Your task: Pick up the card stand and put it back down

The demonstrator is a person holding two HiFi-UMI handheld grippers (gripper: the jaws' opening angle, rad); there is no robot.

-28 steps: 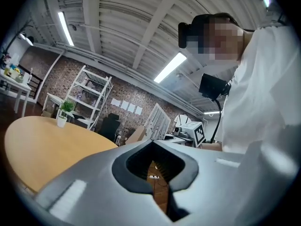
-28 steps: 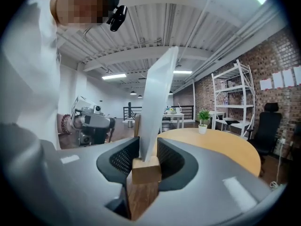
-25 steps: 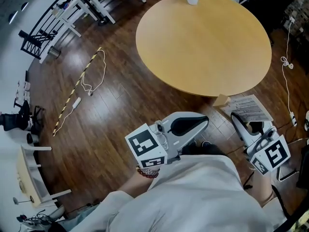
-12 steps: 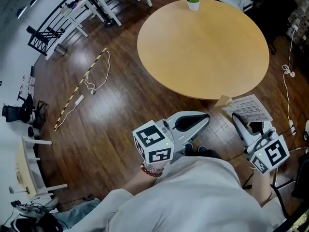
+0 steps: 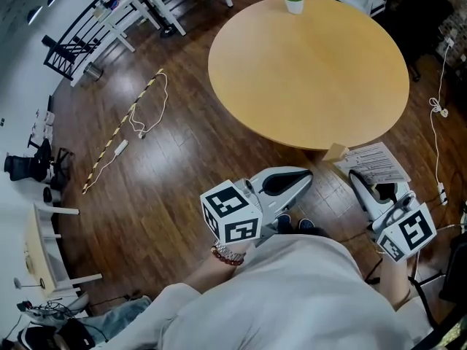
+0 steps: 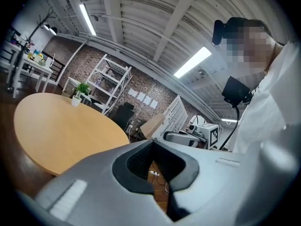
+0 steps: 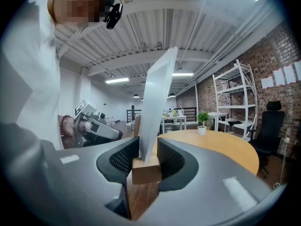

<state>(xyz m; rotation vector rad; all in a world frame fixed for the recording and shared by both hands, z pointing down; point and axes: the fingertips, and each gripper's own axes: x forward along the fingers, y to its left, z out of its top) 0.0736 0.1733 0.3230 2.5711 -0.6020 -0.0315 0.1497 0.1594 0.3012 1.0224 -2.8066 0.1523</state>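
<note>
- Right gripper (image 7: pixel 146 158) jaws pinch the card stand (image 7: pixel 156 88) by its wooden block (image 7: pixel 146 171); the card sticks out past the jaws.
- Stand is in the air just off the table's (image 5: pixel 306 57) near edge, above the floor (image 5: pixel 168 166).
- Left gripper (image 6: pixel 157 171) jaws are pressed together with nothing between them, near the same edge.

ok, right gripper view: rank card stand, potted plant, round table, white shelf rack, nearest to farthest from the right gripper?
1. card stand: clamped in the right gripper, dead centre.
2. round table: just beyond, to the right.
3. potted plant: on the table's far side.
4. white shelf rack: behind the table, at the back right.
</note>
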